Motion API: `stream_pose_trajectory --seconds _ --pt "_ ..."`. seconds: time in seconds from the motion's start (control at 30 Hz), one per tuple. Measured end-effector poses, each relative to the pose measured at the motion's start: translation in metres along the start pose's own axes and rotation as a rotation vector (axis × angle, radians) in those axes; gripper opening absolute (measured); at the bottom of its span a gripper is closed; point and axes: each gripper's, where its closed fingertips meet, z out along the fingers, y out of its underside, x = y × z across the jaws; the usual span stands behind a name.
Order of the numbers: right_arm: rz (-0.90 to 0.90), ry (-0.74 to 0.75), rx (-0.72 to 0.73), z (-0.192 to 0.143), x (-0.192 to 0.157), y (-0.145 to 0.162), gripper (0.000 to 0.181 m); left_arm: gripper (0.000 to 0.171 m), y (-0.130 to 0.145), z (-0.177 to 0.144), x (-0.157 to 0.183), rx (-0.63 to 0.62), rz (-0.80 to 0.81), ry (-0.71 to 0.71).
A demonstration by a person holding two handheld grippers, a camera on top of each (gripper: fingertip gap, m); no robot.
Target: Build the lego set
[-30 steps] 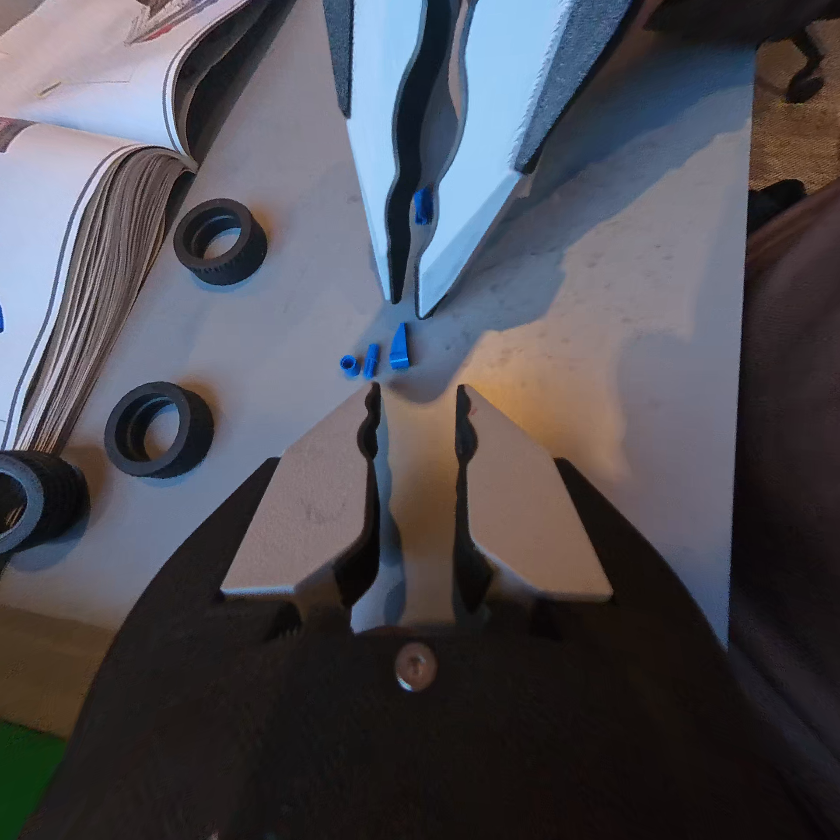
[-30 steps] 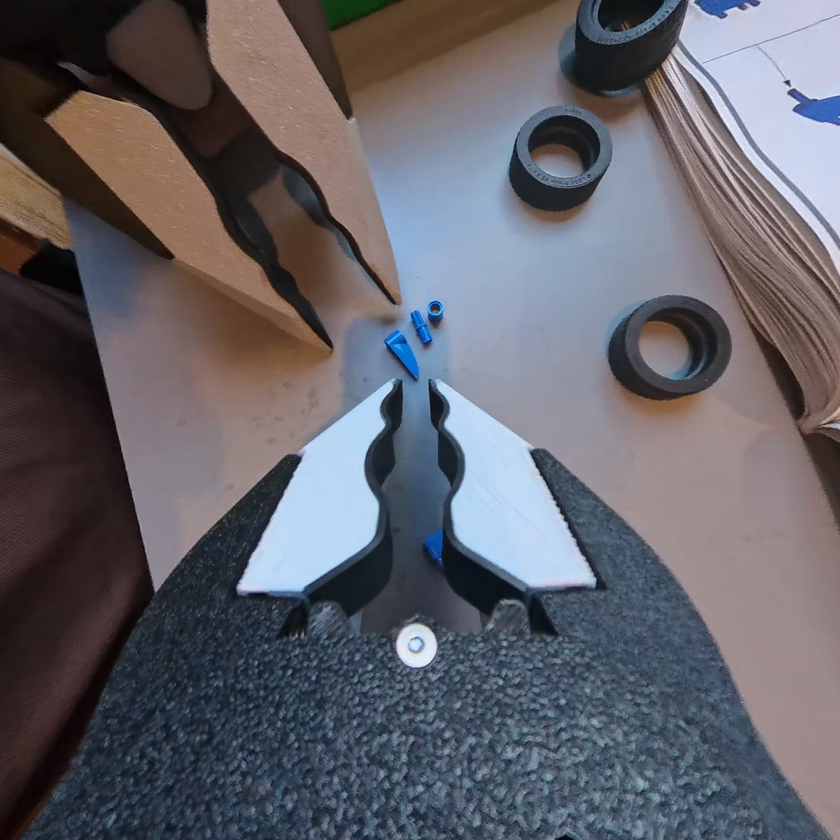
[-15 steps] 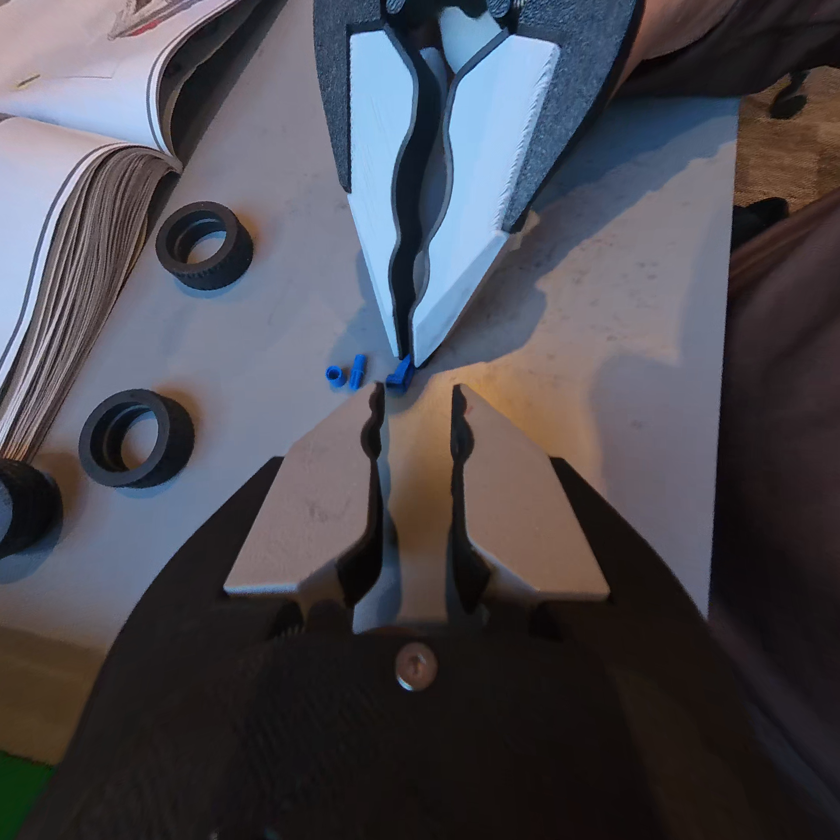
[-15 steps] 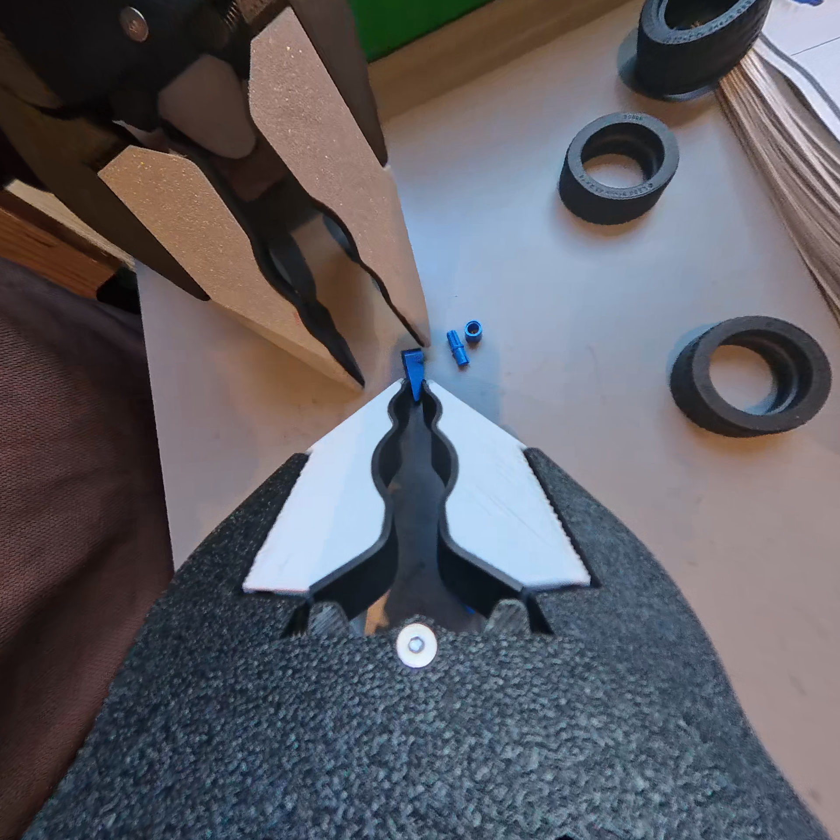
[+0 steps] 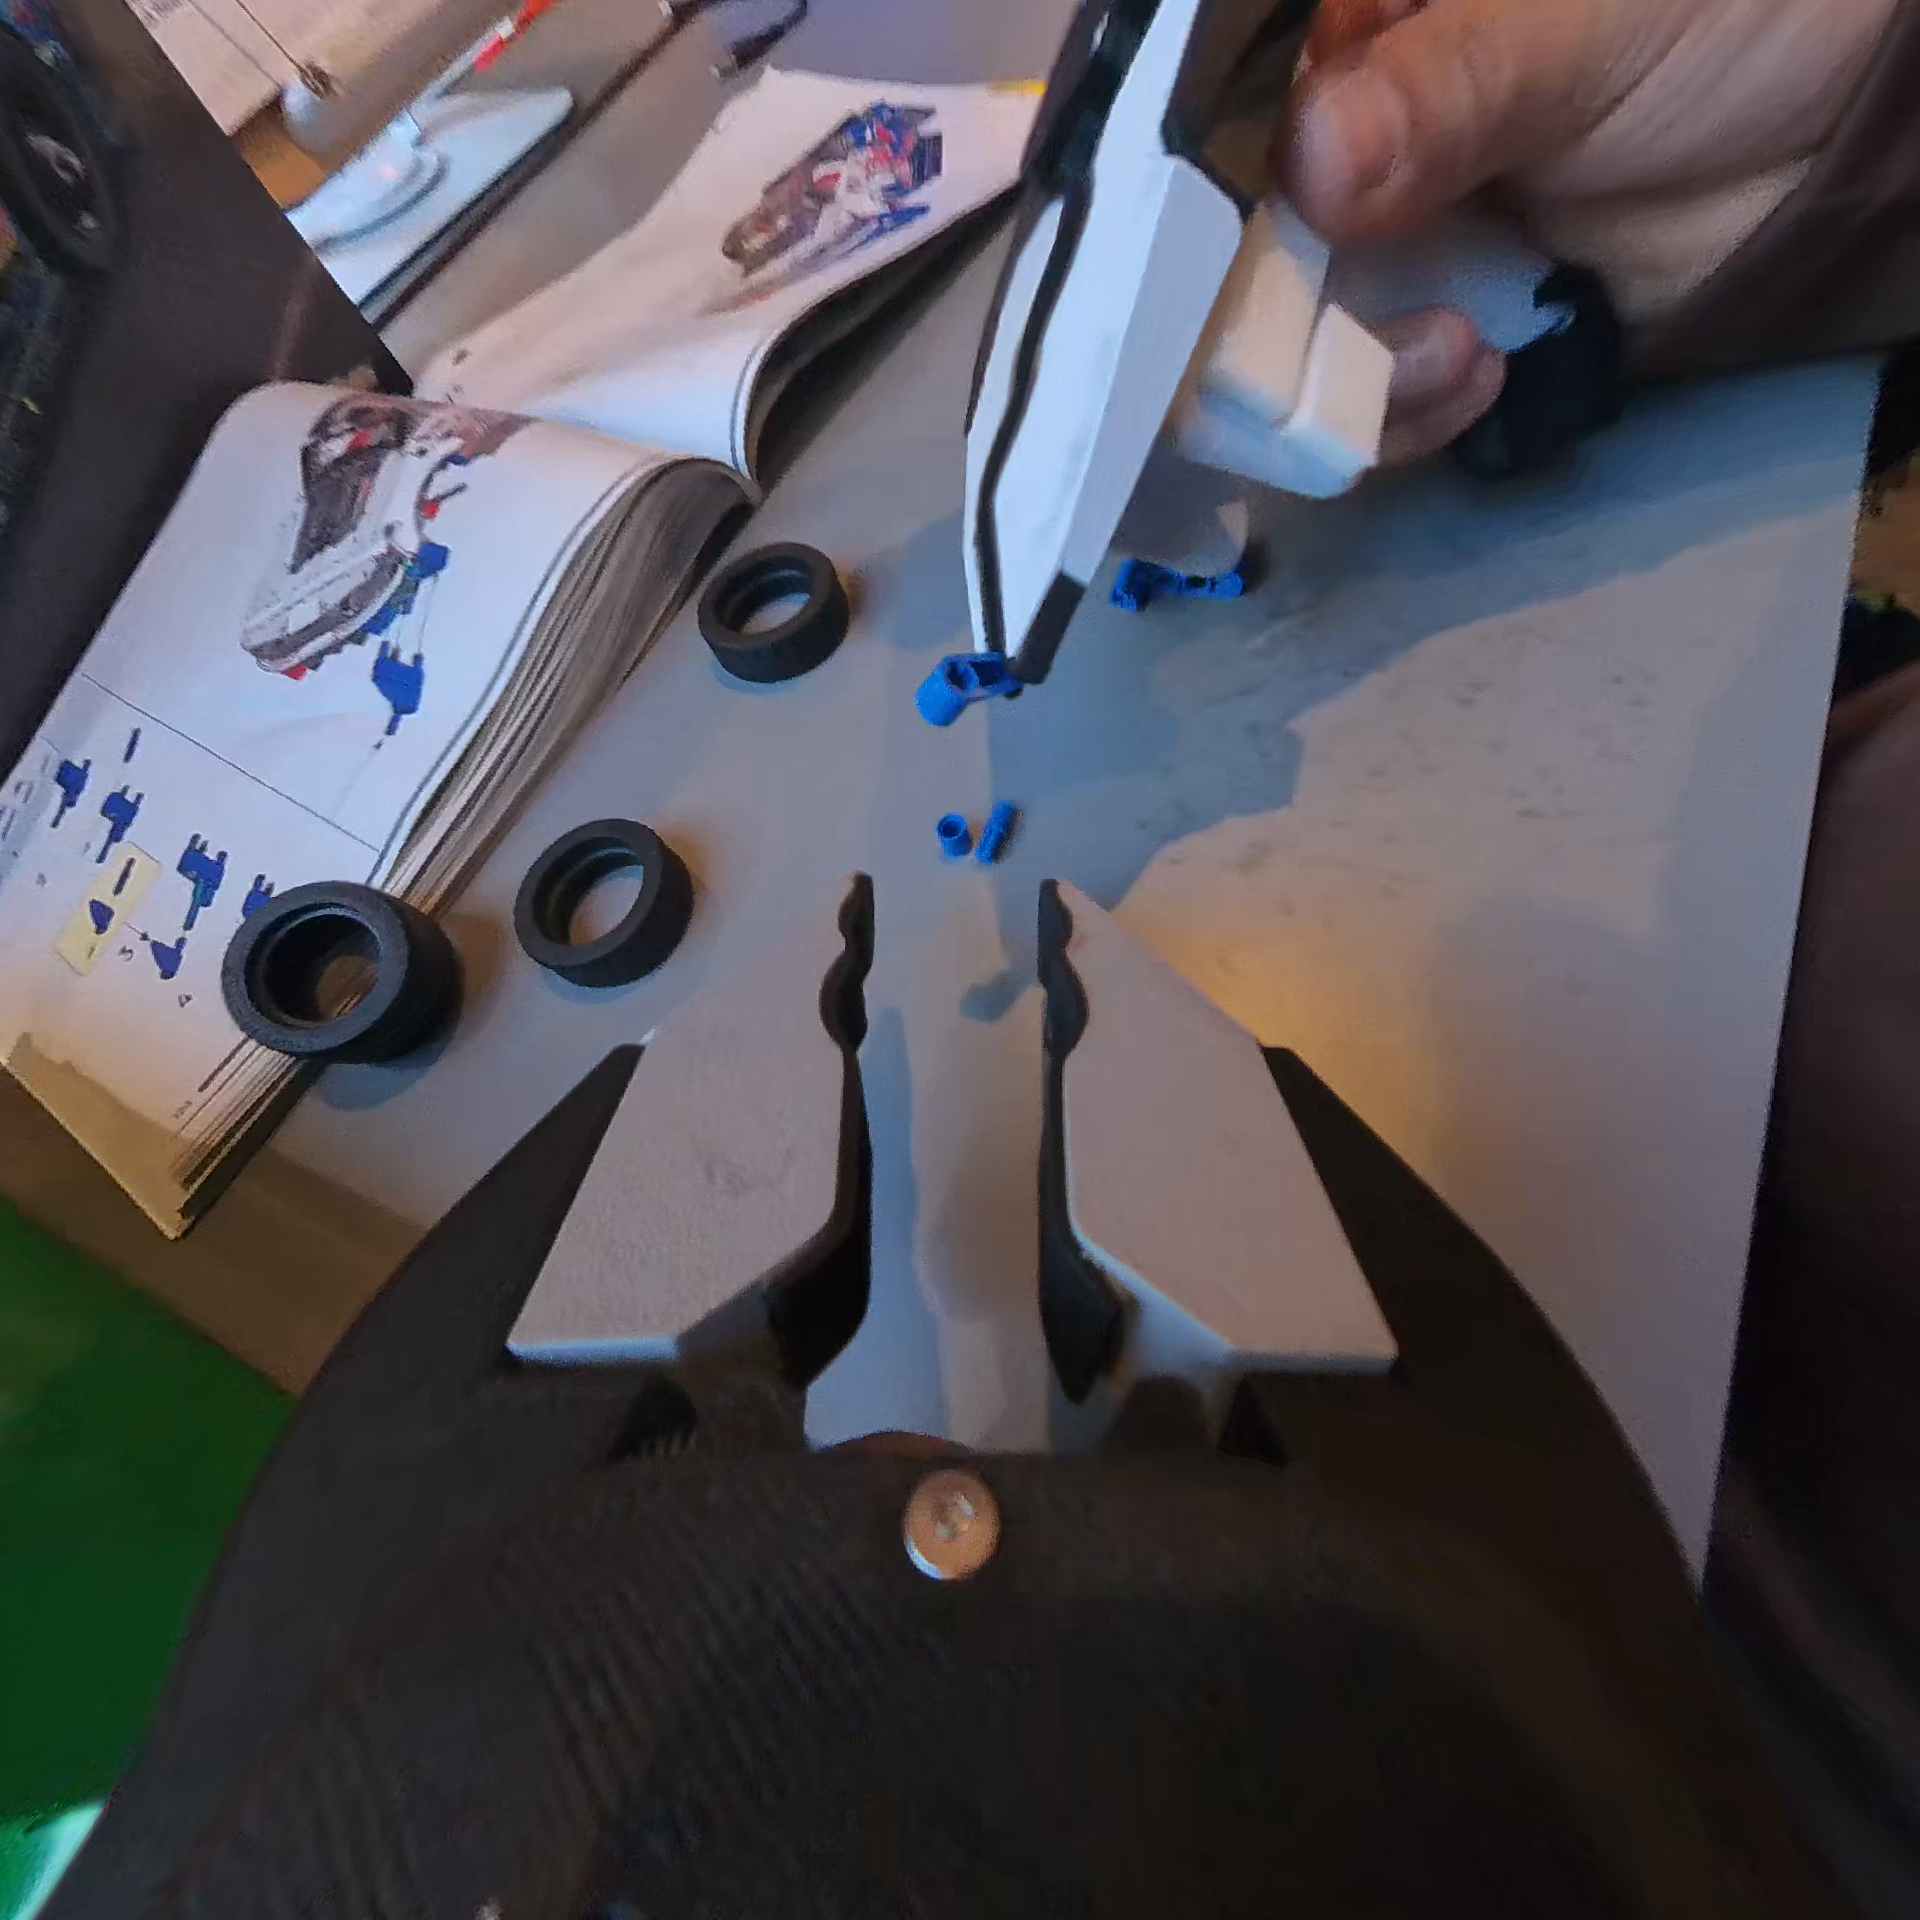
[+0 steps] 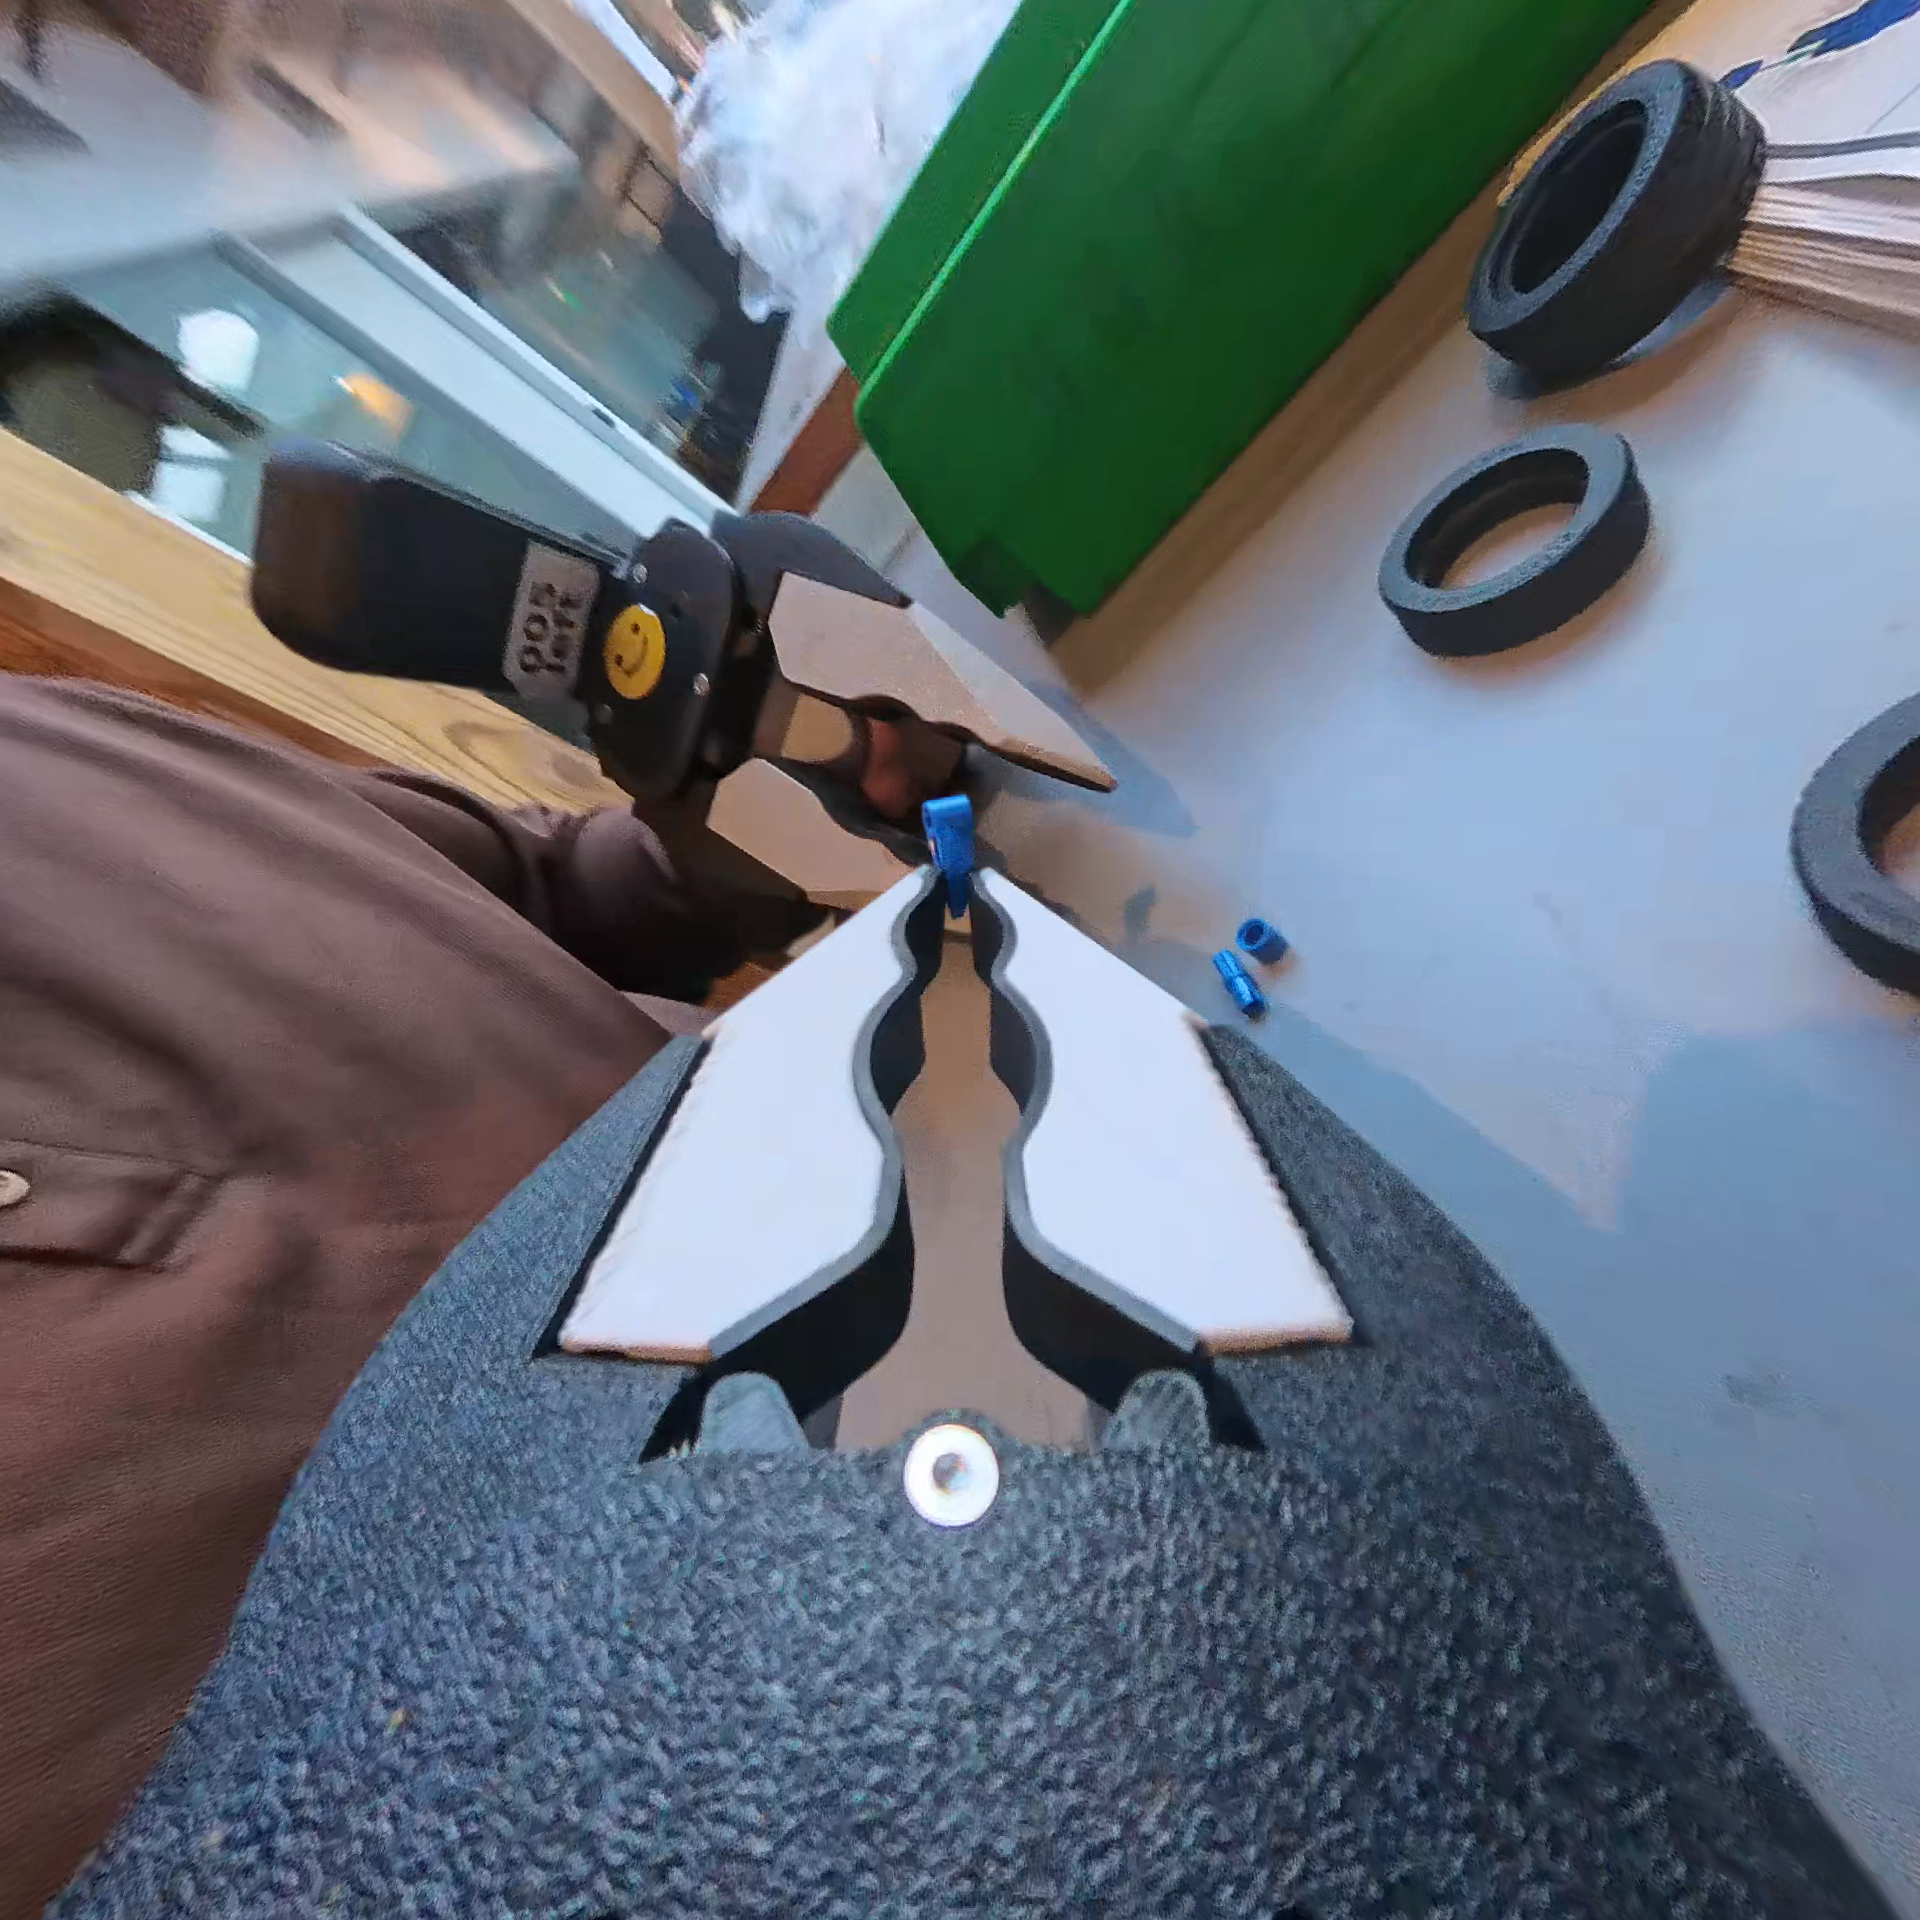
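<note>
The right hand-held gripper (image 6: 953, 891) pinches a small blue wedge (image 6: 950, 844) at the very tips of its white fingers (image 6: 774, 1153), clear of the grey bench (image 6: 1455, 831). In the left wrist view the same gripper stands steeply tilted, tips down, with the wedge (image 5: 961, 686) poking out to the left of them and a hand (image 5: 1558, 166) wrapped around its body.

The left hand-held gripper (image 5: 951, 904) is released — its grey fingers (image 5: 717, 1164) stand apart with only bare bench between them. From the right wrist view it sits just beyond the wedge, fingers spread, with a brown sleeve (image 6: 260, 935) behind it.

Two more blue bits lie side by side on the bench just ahead of the left gripper's tips: a short bush (image 5: 951, 834) and a pin (image 5: 994, 831). Another blue piece (image 5: 1174, 584) lies farther back, behind the right gripper.

Three black tyres rest to the left — one (image 5: 771, 613) near the booklet's spine, one (image 5: 603, 902) closer in, and a third (image 5: 338, 985) sitting on the corner of the open instruction booklet (image 5: 364, 623). A green box (image 6: 1143, 260) stands past the bench edge.
</note>
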Motion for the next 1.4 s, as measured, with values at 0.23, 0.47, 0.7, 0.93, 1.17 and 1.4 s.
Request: stream_pose_trajectory --seconds 0.23,0.47,0.7,0.93,1.17,1.4 --pt "0.176 -0.180 0.073 0.003 -0.015 -0.008 0.004 0.033 -0.015 -0.007 -0.007 0.102 -0.002 -0.060" --pt "0.213 -0.145 0.039 0.007 -0.003 0.002 0.004 0.030 -0.022 -0.007 0.007 0.128 0.033 -0.007" --pt "-0.439 0.188 -0.277 0.009 0.017 0.033 0.004 0.027 0.010 -0.008 0.040 -0.043 0.099 0.220" --pt "-0.901 0.235 -0.585 0.017 0.021 0.055 0.005 0.030 0.023 -0.002 0.046 -0.134 0.125 0.268" --pt "-0.963 0.253 -0.638 0.018 0.030 0.057 0.005 0.020 0.021 0.001 0.055 -0.156 0.061 0.329" --pt "-0.952 0.262 -0.626 0.017 0.033 0.056 0.004 0.020 0.021 0.002 0.055 -0.160 0.039 0.340"
